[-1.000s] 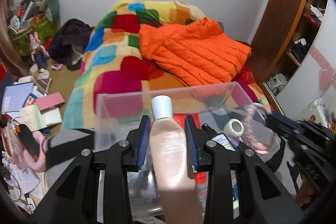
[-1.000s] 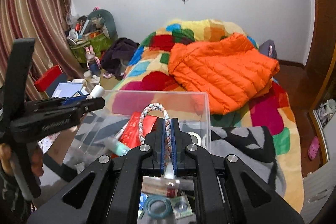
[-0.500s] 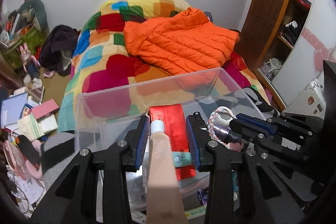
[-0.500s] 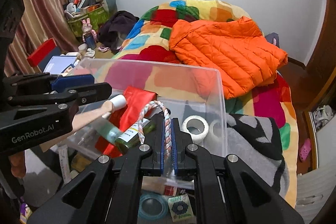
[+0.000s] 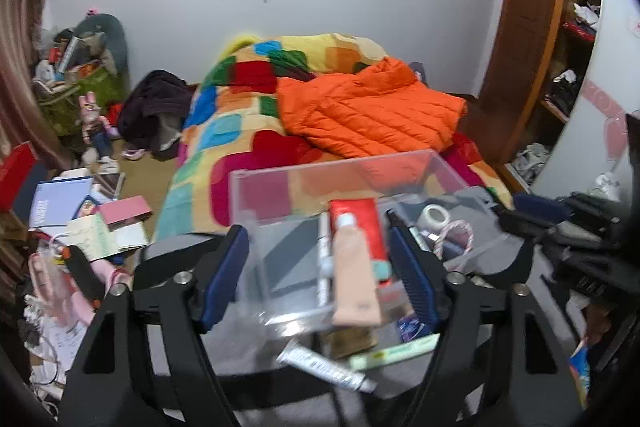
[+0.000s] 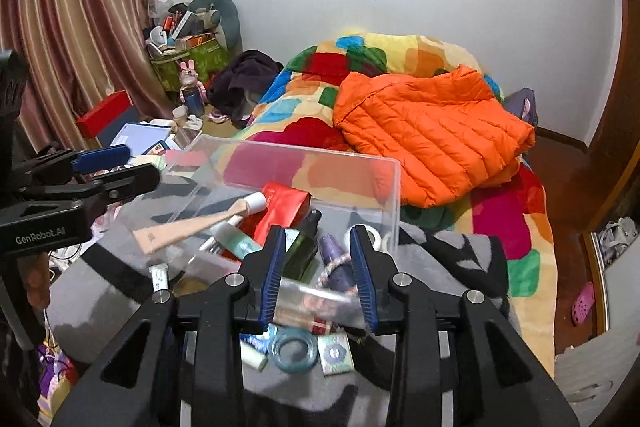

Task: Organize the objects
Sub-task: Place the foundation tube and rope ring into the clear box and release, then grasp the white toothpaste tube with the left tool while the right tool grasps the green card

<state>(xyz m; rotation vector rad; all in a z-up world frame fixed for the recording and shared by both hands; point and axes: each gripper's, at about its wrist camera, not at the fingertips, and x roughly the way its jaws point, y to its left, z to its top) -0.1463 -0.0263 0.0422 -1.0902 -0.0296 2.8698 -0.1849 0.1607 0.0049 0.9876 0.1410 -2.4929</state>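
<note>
Two grippers spread wide, left gripper and right gripper gripping nothing; beige tube and braided rope ring lying in clear plastic box

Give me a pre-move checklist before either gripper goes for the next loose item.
1. Left hand-held gripper open, nothing held: ok.
2. Right hand-held gripper open, nothing held: ok.
3. Peach tube fully inside the clear bin: not ok, its tail sticks out over the near rim.
4. Braided rope loop inside the bin: ok.
5. Loose items in reach outside the bin: ok, blue tape ring and white tube lie on the grey cloth in front.
6. Bin steady on its surface: cannot tell.
</note>
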